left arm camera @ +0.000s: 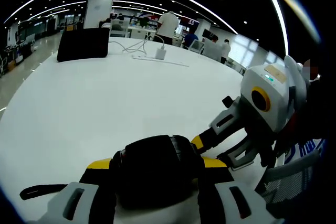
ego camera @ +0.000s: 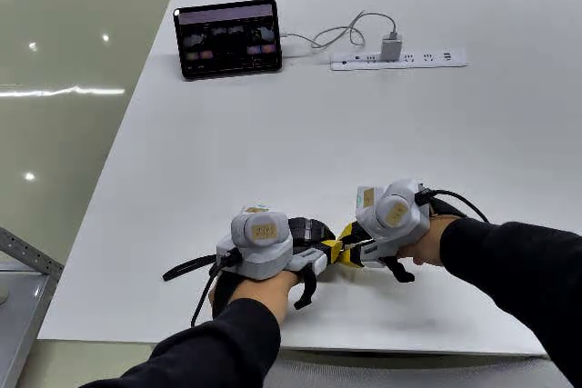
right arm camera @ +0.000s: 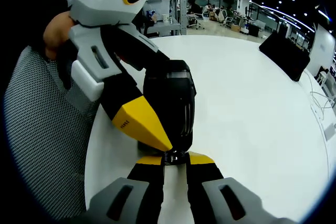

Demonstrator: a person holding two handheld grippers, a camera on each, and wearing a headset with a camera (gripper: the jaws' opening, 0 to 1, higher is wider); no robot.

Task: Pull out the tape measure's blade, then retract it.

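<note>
Tape measure (left arm camera: pixel 156 179), black, rounded and ribbed in its rubbery case, sits on the white tabletop (ego camera: pixel 300 134) near the front edge, at about 6 o'clock in the head view. My left gripper (left arm camera: pixel 157 163) clamps it across the body. My two yellow-tipped fingers (left arm camera: pixel 100 164) press against either side of the case, one at 9 o'clock and one at 3. A black wrist strap (left arm camera: pixel 42 191) lies flat on the table, running off the case toward 8 o'clock.

My right gripper (right arm camera: pixel 176 159) faces the left one from 3 o'clock, nose to nose. Its fingers are drawn almost together and pinch the small metal end hook (right arm camera: pixel 176 155), which sits just beside the mouth of the case. In the right gripper view, one yellow finger of the left gripper lies along the case at 10 o'clock. It carries small dark print (too tiny for me to read).

Farther back in the head view, at 11 o'clock, a dark tablet (ego camera: pixel 227 38) stands propped with its screen lit, its tiles too small to read. At 1 o'clock a white power strip (ego camera: pixel 427 59) lies flat with a white charger block (ego camera: pixel 391 45) plugged in. A pale cable (ego camera: pixel 318 38) loops from the block to the tablet. Beige labels sit on top of both gripper bodies, and I can make out no writing on them. Blue lettering at 4 o'clock in the left gripper view is cut off and unreadable.
</note>
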